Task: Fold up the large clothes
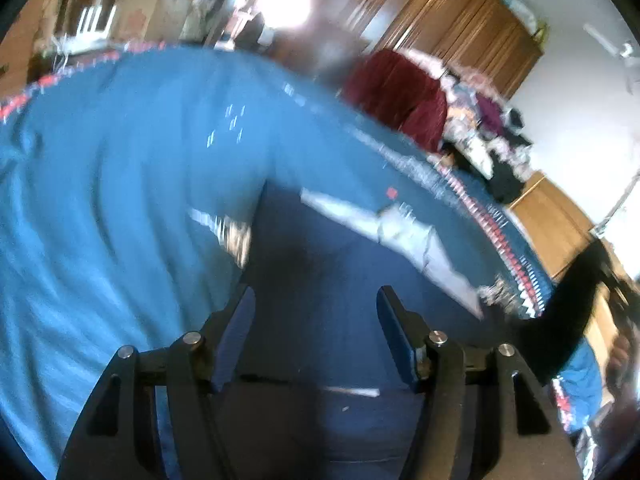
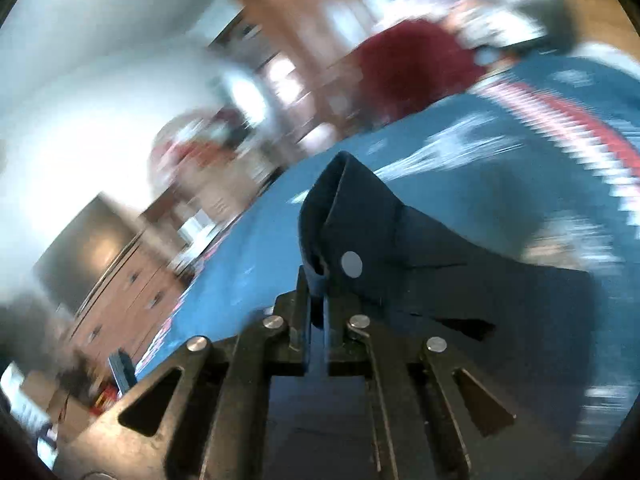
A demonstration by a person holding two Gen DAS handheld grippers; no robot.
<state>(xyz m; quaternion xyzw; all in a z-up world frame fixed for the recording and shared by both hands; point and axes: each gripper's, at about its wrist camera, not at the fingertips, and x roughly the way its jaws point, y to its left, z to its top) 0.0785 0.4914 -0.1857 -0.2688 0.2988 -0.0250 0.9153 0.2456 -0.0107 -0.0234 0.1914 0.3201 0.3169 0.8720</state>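
My left gripper (image 1: 316, 300) stands with its jaws spread wide and nothing between them, directly above the dark navy garment (image 1: 320, 264). My right gripper (image 2: 318, 292) is clamped on a fold of the same garment (image 2: 360, 216), beside a round pale snap (image 2: 351, 264). The garment lies on a bed under a blue bedspread (image 1: 120, 168) edged with a red-and-white patterned border (image 1: 496, 228). A dark red cushion (image 1: 400, 92) and a heap of mixed clothes (image 1: 488, 128) sit at the far side. Brown wooden wardrobe panels (image 1: 448, 12) and a white wall (image 1: 580, 112) stand behind. Both views are motion-blurred.
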